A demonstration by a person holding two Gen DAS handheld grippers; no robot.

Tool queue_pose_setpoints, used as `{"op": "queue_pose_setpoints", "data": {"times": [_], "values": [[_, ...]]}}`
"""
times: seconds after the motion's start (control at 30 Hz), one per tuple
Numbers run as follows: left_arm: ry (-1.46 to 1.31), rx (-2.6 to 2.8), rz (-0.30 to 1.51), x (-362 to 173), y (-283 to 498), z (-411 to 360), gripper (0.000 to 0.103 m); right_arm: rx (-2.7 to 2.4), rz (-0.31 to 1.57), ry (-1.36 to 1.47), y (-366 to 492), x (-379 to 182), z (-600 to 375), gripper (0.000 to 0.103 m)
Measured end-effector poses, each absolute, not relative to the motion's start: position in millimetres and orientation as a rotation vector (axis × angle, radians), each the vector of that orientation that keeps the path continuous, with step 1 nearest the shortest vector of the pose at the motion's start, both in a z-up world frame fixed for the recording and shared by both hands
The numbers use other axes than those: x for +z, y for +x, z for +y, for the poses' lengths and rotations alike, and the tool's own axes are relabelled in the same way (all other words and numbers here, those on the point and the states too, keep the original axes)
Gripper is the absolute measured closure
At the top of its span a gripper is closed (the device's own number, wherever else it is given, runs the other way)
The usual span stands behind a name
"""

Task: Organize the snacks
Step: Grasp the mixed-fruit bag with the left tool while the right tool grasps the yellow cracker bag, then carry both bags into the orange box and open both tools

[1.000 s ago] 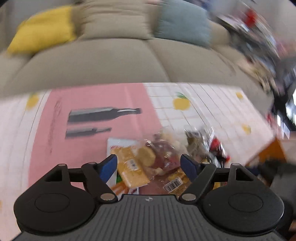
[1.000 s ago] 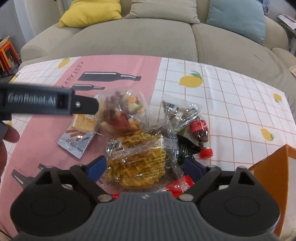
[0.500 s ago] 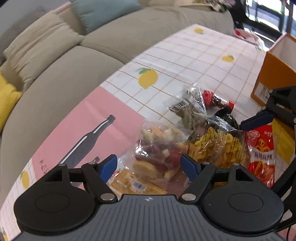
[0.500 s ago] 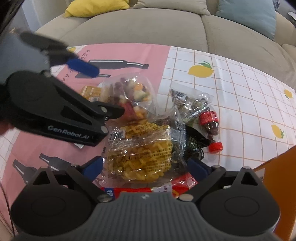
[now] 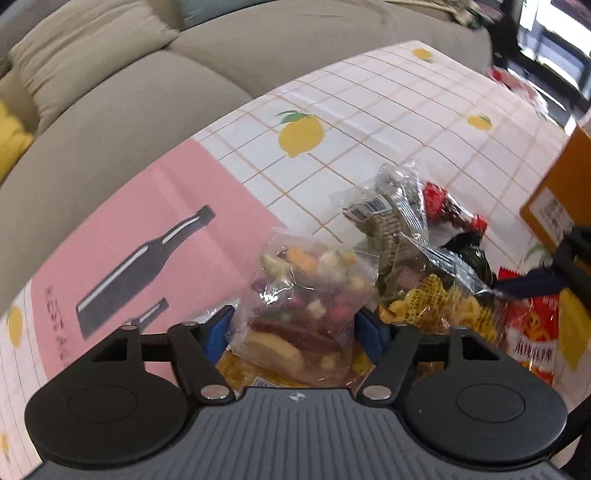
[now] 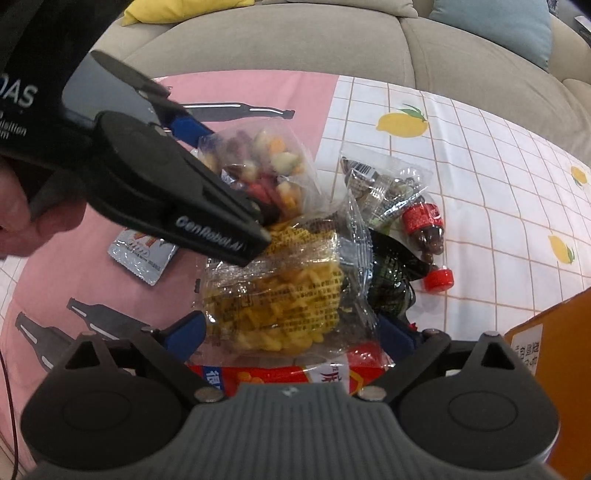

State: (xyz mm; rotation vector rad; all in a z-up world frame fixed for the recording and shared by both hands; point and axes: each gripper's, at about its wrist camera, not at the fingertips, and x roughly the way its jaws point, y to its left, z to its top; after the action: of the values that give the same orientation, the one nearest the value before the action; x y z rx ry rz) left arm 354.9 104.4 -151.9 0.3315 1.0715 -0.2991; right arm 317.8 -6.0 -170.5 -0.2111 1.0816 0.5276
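Left gripper (image 5: 293,328) jaws spread around the mixed snack bag (image 5: 303,306); right gripper (image 6: 291,332) jaws spread around the yellow crisps bag (image 6: 280,295); slick, overlapping wrappers at frame centre could slip or drag neighbours off the worktop (image 5: 369,110).

I'm looking into a home living room here. A big beige fabric sofa (image 6: 295,48) runs right across the back of both views, with a yellow throw cushion (image 6: 184,6), a beige back cushion (image 5: 92,48) and a pale blue cushion (image 6: 491,22) propped on it. Just in front sits a low table under a pink-and-white checked tablecloth printed with lemons and dark bottles (image 5: 369,107), the kind you'd see in a family lounge. An orange cardboard box (image 6: 554,354) stands at the table's right edge. Clutter at the far right of the left view is too blurred for me to name.
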Motion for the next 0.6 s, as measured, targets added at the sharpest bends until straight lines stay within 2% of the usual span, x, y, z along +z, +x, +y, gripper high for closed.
{"op": "queue_pose_setpoints", "data": {"times": [0.03, 0.13, 0.2, 0.27, 0.4, 0.6], "values": [[0.311, -0.279, 1.074, -150, 352, 105, 0.036, 0.528, 1.079, -0.212, 317, -170, -6, 0.012], [0.241, -0.228, 1.069, -144, 345, 113, 0.039, 0.533, 1.067, -0.214, 315, -170, -6, 0.020], [0.190, -0.207, 1.054, -137, 339, 121, 0.039, 0.536, 1.059, -0.200, 313, -169, -8, 0.026], [0.121, -0.197, 1.036, -128, 331, 129, 0.039, 0.543, 1.064, -0.176, 311, -167, -12, 0.040], [0.064, -0.149, 0.997, -107, 316, 133, 0.039, 0.537, 1.045, -0.163, 307, -159, -17, 0.054], [-0.025, -0.021, 0.973, -86, 287, 134, 0.039, 0.542, 1.015, -0.122, 298, -140, -23, 0.065]]}}
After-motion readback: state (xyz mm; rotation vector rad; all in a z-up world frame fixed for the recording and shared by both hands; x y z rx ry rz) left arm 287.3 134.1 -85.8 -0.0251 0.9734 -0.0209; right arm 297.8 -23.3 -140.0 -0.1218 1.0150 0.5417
